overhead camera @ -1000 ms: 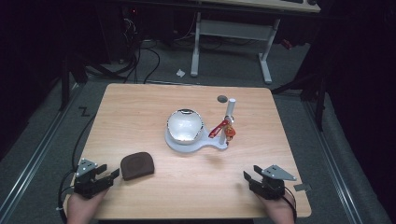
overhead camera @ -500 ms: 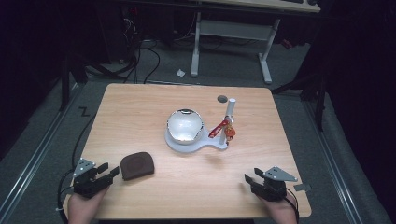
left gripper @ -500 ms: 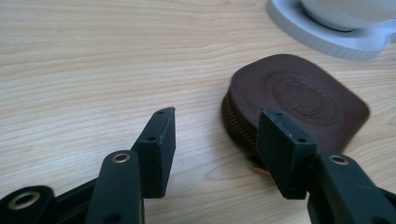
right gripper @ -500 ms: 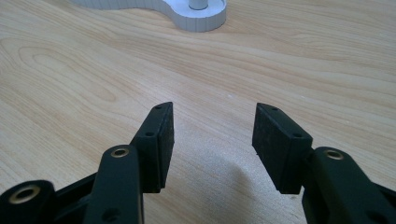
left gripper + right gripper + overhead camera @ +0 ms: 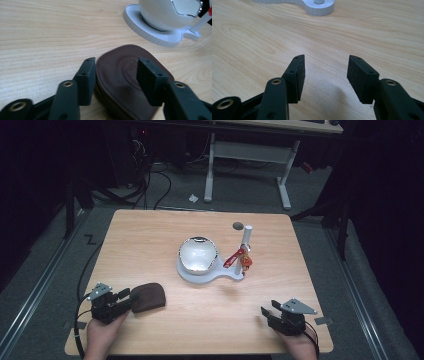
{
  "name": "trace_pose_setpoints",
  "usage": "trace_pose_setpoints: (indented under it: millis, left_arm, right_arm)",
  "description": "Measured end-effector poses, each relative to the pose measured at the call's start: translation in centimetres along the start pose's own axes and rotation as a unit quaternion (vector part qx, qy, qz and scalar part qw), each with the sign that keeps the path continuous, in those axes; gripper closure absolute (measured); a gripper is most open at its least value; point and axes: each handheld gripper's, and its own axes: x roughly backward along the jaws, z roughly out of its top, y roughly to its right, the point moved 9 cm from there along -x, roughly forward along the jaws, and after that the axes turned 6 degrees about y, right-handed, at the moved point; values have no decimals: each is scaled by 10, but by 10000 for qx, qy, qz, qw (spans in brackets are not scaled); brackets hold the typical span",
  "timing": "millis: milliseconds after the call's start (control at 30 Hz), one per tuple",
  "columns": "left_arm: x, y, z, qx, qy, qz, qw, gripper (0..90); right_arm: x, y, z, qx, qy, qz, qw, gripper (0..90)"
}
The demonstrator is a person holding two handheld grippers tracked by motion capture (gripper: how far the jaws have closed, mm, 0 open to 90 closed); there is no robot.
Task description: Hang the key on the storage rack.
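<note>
Currently, I read no legible text anywhere; the brown leather pouch [image 5: 125,82] carries an embossed round emblem on its top face, too blurred for me to make out. The pouch lies flat on the wooden table [image 5: 150,240] near its front left corner, well apart from the white stand [image 5: 210,272] that carries the chrome-and-white dome [image 5: 198,254] at the table's centre. The left gripper [image 5: 125,298] lies low and nearly level, held from behind by the left hand [image 5: 102,335], and points toward the pouch. Its jaws have just been closing and now straddle the near end of the pouch; in the left gripper view the left pad touches the pouch's edge, while I cannot tell whether the right pad touches it. The right gripper [image 5: 266,314] sits near the front right corner, tilted down at bare tabletop, its jaws wide apart and holding nothing.
</note>
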Motion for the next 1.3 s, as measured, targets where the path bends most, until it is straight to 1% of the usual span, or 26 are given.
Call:
trace_pose_setpoints:
  millis: [100,200,267,367,433,567,633,667,700,767,833,900,967,1000,1067,1133,1233,1300]
  left_arm:
    - [-3,-2,-4,9,-100,11,9999,540]
    - [-4,-3,-4,78,-93,-11,9999,573]
    - [-4,-2,-6,151,-129,-88,9998,581]
    - [-5,0,-10,314,-207,-295,9989,588]
    - [-5,2,-11,250,-202,-275,9991,600]
    - [-4,4,-13,231,-199,-295,9991,624]
    - [-3,4,-14,187,-188,-281,9993,641]
    - [-2,4,-14,196,-173,-280,9993,723]
    - [-2,5,-15,175,-158,-269,9994,724]
    - [-2,8,-16,47,-151,-251,9996,729]
    - [-2,8,-16,8,-134,-232,9996,735]
    - [-1,8,-16,-90,-116,-152,9998,822]
    - [-1,11,-16,-212,-120,-132,9996,827]
    - [-1,12,-16,-233,-122,-145,9996,859]
    - [0,14,-16,-283,-122,-174,9994,862]
    - [1,17,-15,-284,-112,-234,9993,867]
    - [3,20,-13,-356,-50,-274,9990,869]
    - [5,23,-10,-358,49,-319,9988,869]
  right_arm:
    - [0,1,0,-16,9,-6,10000,490]
    - [1,1,-1,-41,4,-16,10000,490]
    - [1,2,-2,-49,-6,-22,10000,490]
    - [2,3,-3,-73,-26,-41,10000,490]
    - [2,3,-2,-70,-2,-46,10000,490]
    - [1,2,-1,-49,-15,-39,10000,489]
    - [1,1,-1,-48,-14,-36,10000,489]
    - [1,1,-1,-37,-15,-33,10000,489]
    - [1,1,-1,-36,-14,-34,10000,489]
    - [2,1,-1,-47,-1,-38,10000,489]
    - [2,2,-1,-49,16,-43,10000,488]
    - [3,3,0,-62,21,-45,10000,489]
    - [3,3,0,-68,28,-44,10000,489]
    - [3,3,0,-62,33,-44,10000,489]
    - [4,3,0,-81,40,-46,9999,489]
    - [4,4,0,-95,54,-56,9999,489]
    - [4,5,1,-111,68,-53,9999,489]
    - [4,6,0,-131,70,-51,9999,489]
